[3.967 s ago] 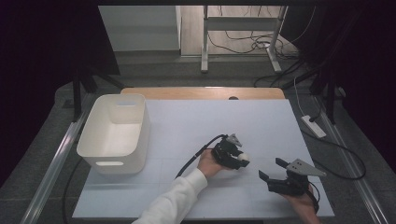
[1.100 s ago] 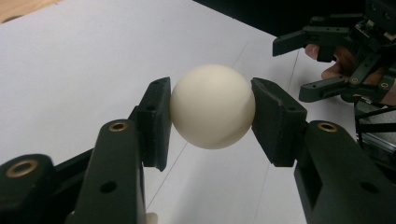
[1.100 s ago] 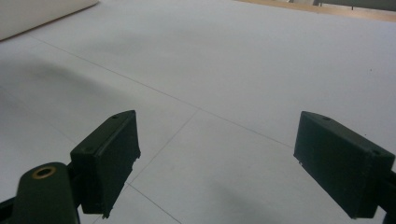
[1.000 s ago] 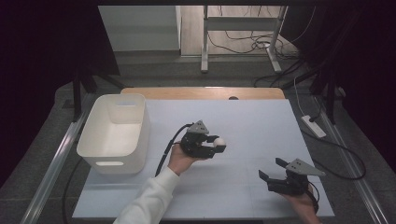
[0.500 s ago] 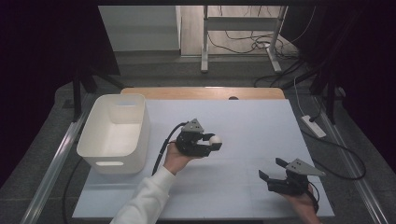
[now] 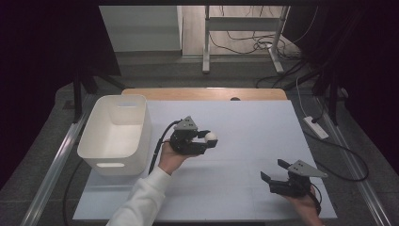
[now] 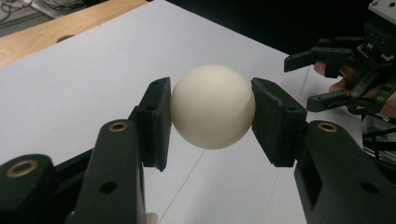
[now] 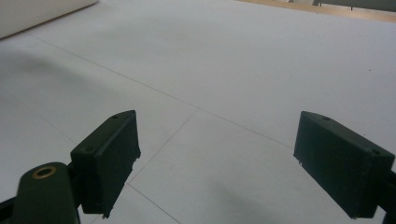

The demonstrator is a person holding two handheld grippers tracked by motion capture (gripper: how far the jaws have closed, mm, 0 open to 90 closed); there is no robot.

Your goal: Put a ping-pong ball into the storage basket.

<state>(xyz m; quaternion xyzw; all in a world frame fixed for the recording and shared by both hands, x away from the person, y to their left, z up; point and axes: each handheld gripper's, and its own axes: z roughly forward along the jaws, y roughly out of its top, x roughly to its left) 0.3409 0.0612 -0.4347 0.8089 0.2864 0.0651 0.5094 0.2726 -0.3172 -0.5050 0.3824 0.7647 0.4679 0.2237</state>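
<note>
1. Nearest, at the near right of the table (image 6: 244, 188), the right gripper (image 6: 275, 170) sits low in the person's right hand (image 6: 306, 203). Its jaws stand wide apart with nothing between them; in the right gripper view, bare white table surface lies between the two black pads (image 8: 343, 163).
2. Farther in and to the left, the left hand (image 6: 170, 157) holds the left gripper (image 6: 207, 141) above the table, pointing right.
3. The left gripper's jaws are clamped on a white ball (image 6: 211, 138); in the left gripper view both pads (image 7: 156, 121) press on opposite sides of the ball (image 7: 212, 106), which is clear of the surface.
4. Just left of the left gripper, a white bin (image 6: 117, 134) stands at the table's left edge, its opening up.
5. Farthest, a strip of bare wood (image 6: 207, 93) runs along the table's far edge.
</note>
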